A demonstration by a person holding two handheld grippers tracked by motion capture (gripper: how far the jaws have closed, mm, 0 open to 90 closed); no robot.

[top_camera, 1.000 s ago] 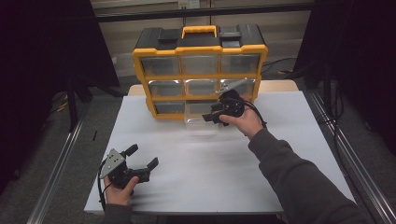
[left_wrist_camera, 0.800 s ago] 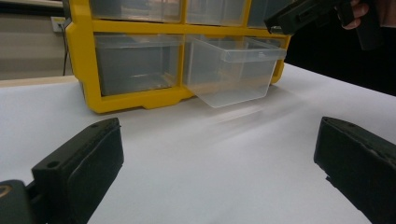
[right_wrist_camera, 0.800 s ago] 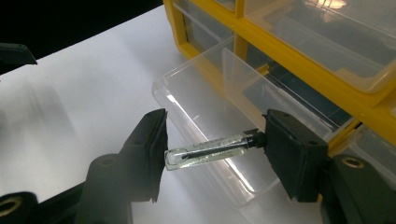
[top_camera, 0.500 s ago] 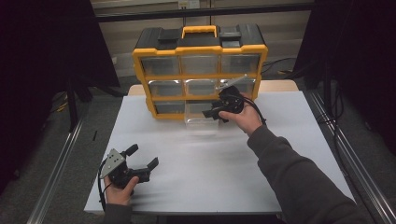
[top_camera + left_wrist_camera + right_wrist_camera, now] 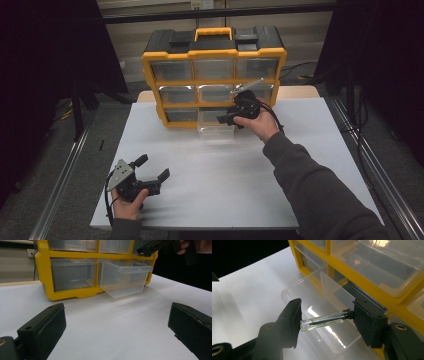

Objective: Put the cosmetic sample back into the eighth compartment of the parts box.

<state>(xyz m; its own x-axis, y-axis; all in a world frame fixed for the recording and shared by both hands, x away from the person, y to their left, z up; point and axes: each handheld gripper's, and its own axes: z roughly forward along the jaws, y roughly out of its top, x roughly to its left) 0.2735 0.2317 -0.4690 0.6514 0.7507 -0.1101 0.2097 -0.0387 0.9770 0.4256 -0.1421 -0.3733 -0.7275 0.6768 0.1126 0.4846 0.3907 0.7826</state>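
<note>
We hold the vial [image 5: 325, 320] endwise in the right gripper [image 5: 325, 321], jaws clamped on it, over the pulled-out drawer [image 5: 312, 297], ready to drop it in; the left gripper [image 5: 150, 172] rests released on the tabletop [image 5: 225, 190], well clear.

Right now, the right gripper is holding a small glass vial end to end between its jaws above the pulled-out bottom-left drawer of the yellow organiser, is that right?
Not quite: the pulled-out drawer is the bottom-middle one, not the bottom-left, as the high view shows. The rest holds: the right gripper clamps the small glass vial end to end above that drawer of the yellow organiser.
</note>
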